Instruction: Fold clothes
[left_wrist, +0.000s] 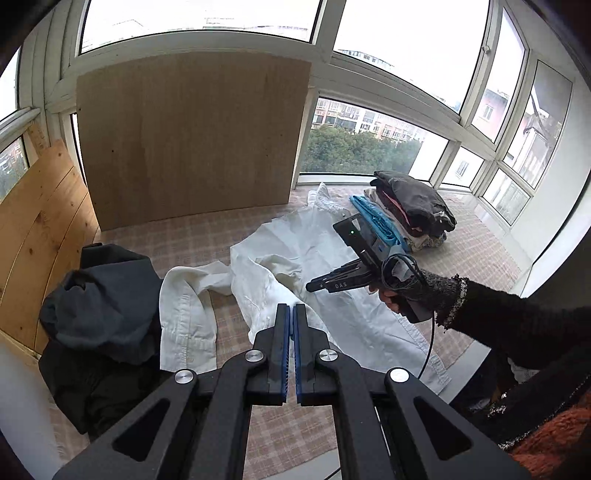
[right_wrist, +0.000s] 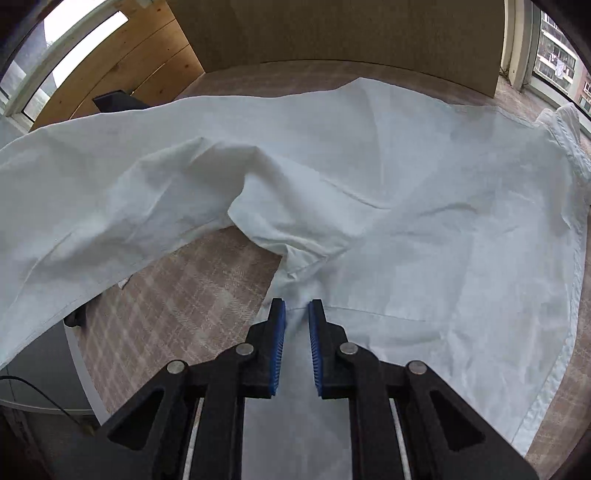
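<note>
A white shirt (left_wrist: 332, 240) lies spread and rumpled on the checked tablecloth (left_wrist: 207, 236), one sleeve (left_wrist: 184, 314) trailing left. My left gripper (left_wrist: 291, 308) hangs above the shirt's near side, shut and empty. A hand in a black sleeve (left_wrist: 517, 317) holds my right gripper (left_wrist: 312, 286) low over the shirt's middle. In the right wrist view the right gripper (right_wrist: 297, 302) points down at the shirt (right_wrist: 406, 184) just below the armpit crease. Its blue pads (right_wrist: 279, 350) stand a narrow gap apart, with smooth cloth showing through. I cannot tell whether the tips touch the fabric.
A stack of folded clothes (left_wrist: 410, 210) sits at the far right of the table. A heap of dark garments (left_wrist: 103, 302) lies at the left. A cardboard sheet (left_wrist: 192, 133) and wooden boards (left_wrist: 40, 229) lean against the windows behind.
</note>
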